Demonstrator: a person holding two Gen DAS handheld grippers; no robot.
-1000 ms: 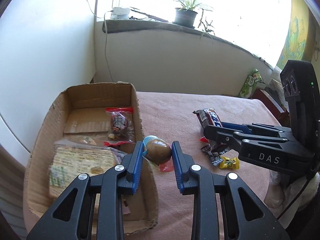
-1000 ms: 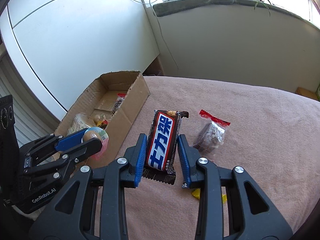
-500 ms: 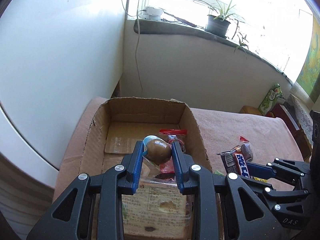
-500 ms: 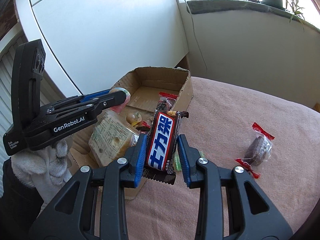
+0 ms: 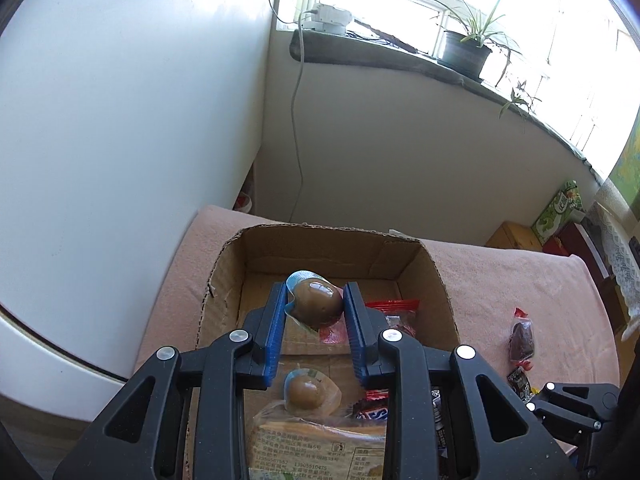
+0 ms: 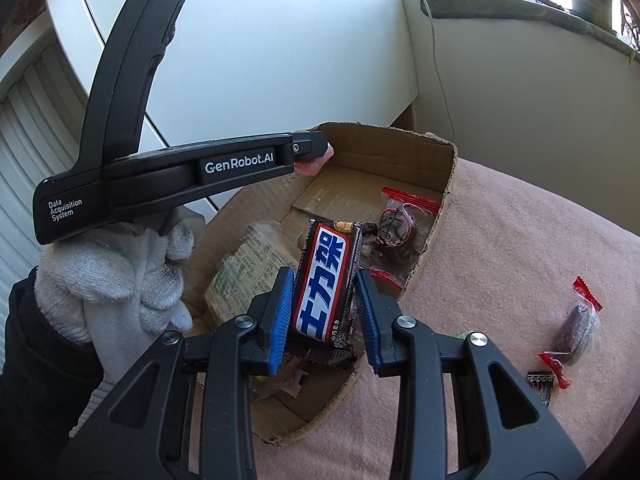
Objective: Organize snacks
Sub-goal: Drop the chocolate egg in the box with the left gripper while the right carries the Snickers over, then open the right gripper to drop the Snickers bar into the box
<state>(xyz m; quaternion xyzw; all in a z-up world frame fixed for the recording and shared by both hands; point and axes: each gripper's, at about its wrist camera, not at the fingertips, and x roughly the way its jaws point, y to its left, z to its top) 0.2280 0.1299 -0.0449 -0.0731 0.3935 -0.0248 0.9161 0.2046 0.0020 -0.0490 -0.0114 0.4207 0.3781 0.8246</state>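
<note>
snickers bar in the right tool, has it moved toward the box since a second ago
Yes. The snickers bar, clamped in the right tool, was over the pink cloth beside the cardboard box; now it hangs over the box's near right wall.

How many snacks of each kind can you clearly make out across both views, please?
Packed eggs: 2
Chocolate bars: 1
Red-sealed clear packets: 2
Large flat packs: 1
Small dark candies: 1
Total: 7
</note>
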